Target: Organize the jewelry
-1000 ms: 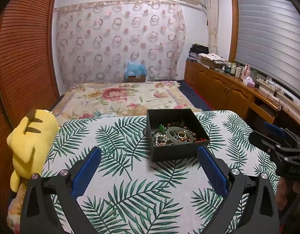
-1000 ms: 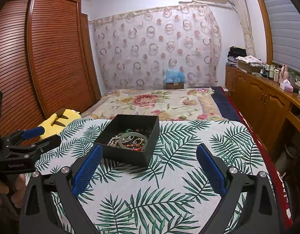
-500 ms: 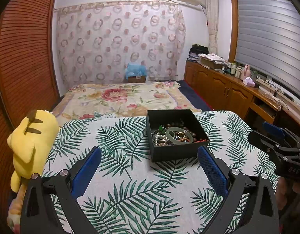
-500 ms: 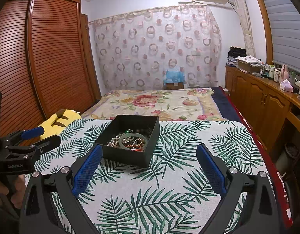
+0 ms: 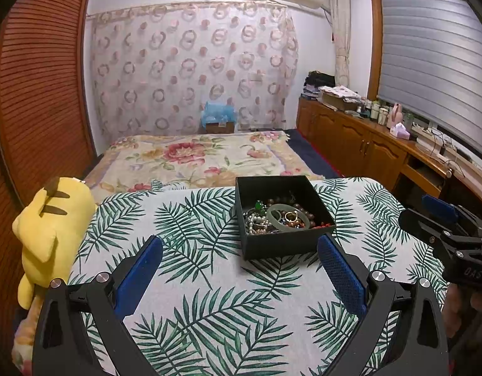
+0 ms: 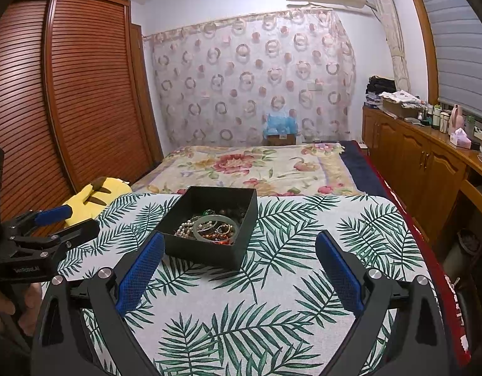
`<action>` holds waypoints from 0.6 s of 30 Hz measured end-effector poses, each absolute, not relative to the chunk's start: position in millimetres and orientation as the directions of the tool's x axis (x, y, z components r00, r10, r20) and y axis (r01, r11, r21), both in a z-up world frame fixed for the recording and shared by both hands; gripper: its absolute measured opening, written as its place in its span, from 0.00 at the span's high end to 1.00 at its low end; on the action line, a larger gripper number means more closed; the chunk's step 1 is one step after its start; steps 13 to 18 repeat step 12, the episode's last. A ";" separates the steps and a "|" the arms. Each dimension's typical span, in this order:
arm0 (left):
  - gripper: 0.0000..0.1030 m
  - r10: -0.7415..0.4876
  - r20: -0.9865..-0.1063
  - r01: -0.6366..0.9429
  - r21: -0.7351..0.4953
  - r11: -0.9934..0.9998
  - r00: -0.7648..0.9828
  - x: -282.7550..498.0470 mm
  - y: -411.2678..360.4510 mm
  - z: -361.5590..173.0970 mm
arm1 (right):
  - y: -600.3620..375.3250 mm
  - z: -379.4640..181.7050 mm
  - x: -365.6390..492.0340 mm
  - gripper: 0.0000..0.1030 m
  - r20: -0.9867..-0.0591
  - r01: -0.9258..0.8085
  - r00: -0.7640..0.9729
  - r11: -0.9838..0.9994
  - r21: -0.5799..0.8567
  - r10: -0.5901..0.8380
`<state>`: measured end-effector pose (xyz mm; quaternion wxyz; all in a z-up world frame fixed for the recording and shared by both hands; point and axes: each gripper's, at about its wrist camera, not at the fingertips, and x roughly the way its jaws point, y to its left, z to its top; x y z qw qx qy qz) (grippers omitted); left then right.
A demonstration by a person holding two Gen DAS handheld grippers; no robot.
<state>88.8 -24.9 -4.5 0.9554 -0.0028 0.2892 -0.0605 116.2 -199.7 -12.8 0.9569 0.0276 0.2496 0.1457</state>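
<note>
flanking black jewelry box (image 5: 284, 219), yellow plush (image 5: 51, 219) left, floral bed (image 5: 193, 159) behind

The black box (image 5: 284, 216) holds a tangle of jewelry (image 5: 280, 217) — the single pieces are too small and overlapped to tell apart, and its near wall hides the lowest ones. Left of the left gripper (image 5: 239, 261), the yellow plush toy (image 5: 51, 228) is half hidden (lower part behind the table edge).
</note>
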 end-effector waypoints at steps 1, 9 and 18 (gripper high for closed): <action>0.07 -0.117 -0.552 0.114 -0.040 0.993 0.825 88.5 -24.3 -5.2 | -199.8 -13.0 116.5 0.05 -0.470 -0.265 0.833 0.956 0.126 0.293; 0.07 -0.117 -0.551 0.113 -0.042 0.993 0.826 87.8 -24.7 -4.1 | -199.8 -12.7 116.2 0.05 -0.469 -0.264 0.833 0.956 0.126 0.292; 0.07 -0.117 -0.551 0.113 -0.040 0.993 0.826 87.7 -24.6 -4.4 | -199.8 -13.2 116.8 0.05 -0.470 -0.264 0.833 0.956 0.125 0.291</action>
